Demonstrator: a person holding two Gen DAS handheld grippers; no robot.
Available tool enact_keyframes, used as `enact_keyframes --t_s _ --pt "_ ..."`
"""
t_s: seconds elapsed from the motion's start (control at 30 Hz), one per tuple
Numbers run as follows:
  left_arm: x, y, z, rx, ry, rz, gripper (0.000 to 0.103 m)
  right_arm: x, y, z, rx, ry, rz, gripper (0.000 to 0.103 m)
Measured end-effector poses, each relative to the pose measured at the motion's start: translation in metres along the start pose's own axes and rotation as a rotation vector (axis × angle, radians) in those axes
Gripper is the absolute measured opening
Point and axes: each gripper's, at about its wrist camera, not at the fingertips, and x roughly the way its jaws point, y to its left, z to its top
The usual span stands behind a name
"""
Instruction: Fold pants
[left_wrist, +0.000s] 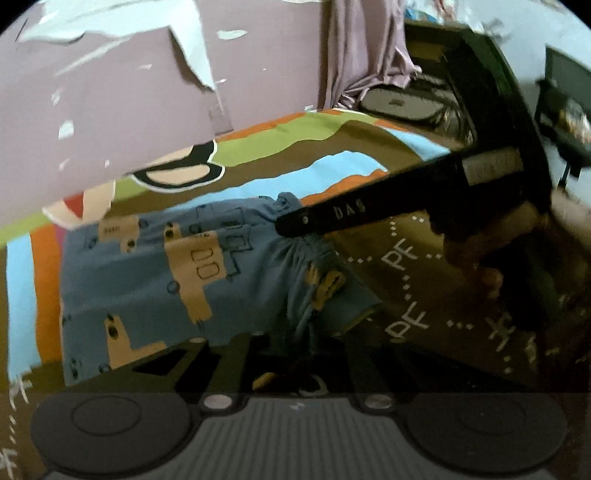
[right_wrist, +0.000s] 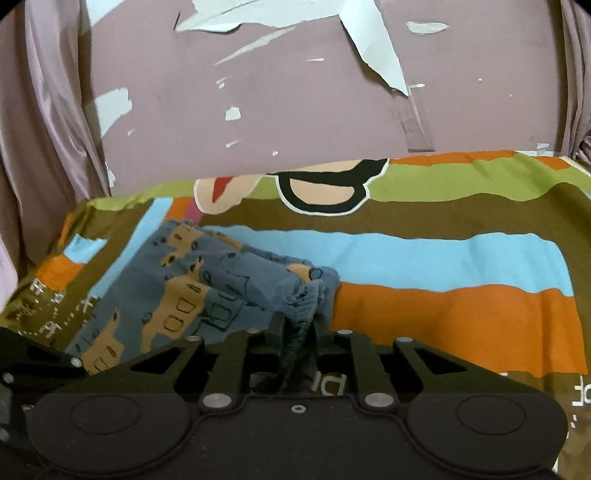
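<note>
On a bed spread with a striped sheet (right_wrist: 461, 258) of blue, orange, green and brown, I hold a pair of blue patterned pants (left_wrist: 155, 280) by the elastic waistband, one gripper to each end. In the right wrist view, at lower centre of the frame, my right gripper (right_wrist: 295, 332) has its jaws clamped on the gathered waistband, the puckered cloth bunched between the two fingers and running back toward the camera. From there the pants lie away toward the left of the frame, flat on the sheet with some rumpling near the band. In the left wrist view the same right gripper reaches in from the right as a long black finger, its tip on the waistband at centre frame, with my right hand (left_wrist: 476, 258) behind it. My left gripper (left_wrist: 295, 347) sits at the bottom centre of that view, dark and blurred; cloth hangs down into the gap between its fingers, and I judge the jaws nearly together and pinching it, though the contact itself is hard to make out. Holding both ends of the band likely lets me carry the top edge over evenly for a fold. A mauve wall (right_wrist: 258, 110) with peeling paint rises behind the bed.
</note>
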Motion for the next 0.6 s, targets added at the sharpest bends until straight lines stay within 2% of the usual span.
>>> enact_keyframes --t_s 0.03,0.1,0.13,0.17,0.2,0.23,0.27,0.3,0.33,0.4,0.5,0.6 --pt "-0.002 0.003 -0.001 -0.018 -0.002 -0.009 0.022 -0.001 0.000 -0.001 -0.004 -0.001 -0.014 0.030" --pt "-0.009 0.005 -0.002 -0.046 -0.012 -0.030 0.033 -0.006 -0.002 -0.002 0.008 -0.004 -0.032 0.045" --pt "-0.015 0.005 -0.002 -0.055 -0.027 -0.035 0.036 -0.009 -0.003 -0.002 0.012 -0.010 -0.044 0.048" --pt "-0.020 0.006 -0.001 -0.064 -0.039 -0.039 0.044 -0.013 -0.002 -0.002 0.003 -0.024 -0.068 0.056" --pt "-0.026 0.008 -0.001 -0.081 -0.056 -0.043 0.052 -0.018 0.001 -0.002 -0.024 -0.049 -0.110 0.061" --pt "-0.032 0.011 0.000 -0.103 -0.075 -0.045 0.056 -0.023 0.004 -0.003 -0.053 -0.071 -0.143 0.065" --pt "-0.037 0.015 0.002 -0.127 -0.093 -0.044 0.062 -0.028 0.008 -0.005 -0.090 -0.097 -0.179 0.073" --pt "-0.041 0.019 0.002 -0.155 -0.112 -0.030 0.069 -0.030 0.011 -0.004 -0.106 -0.112 -0.191 0.077" --pt "-0.044 0.024 0.003 -0.180 -0.128 -0.005 0.072 -0.032 0.013 -0.005 -0.111 -0.123 -0.193 0.077" --pt "-0.048 0.034 0.004 -0.228 -0.148 0.077 0.085 -0.035 0.016 -0.006 -0.092 -0.128 -0.168 0.080" --pt "-0.046 0.051 0.002 -0.309 -0.133 0.215 0.089 -0.035 0.026 -0.010 -0.103 -0.117 -0.146 0.087" --pt "-0.036 0.064 -0.005 -0.377 -0.053 0.286 0.089 -0.033 0.040 -0.017 -0.155 -0.080 -0.174 0.087"
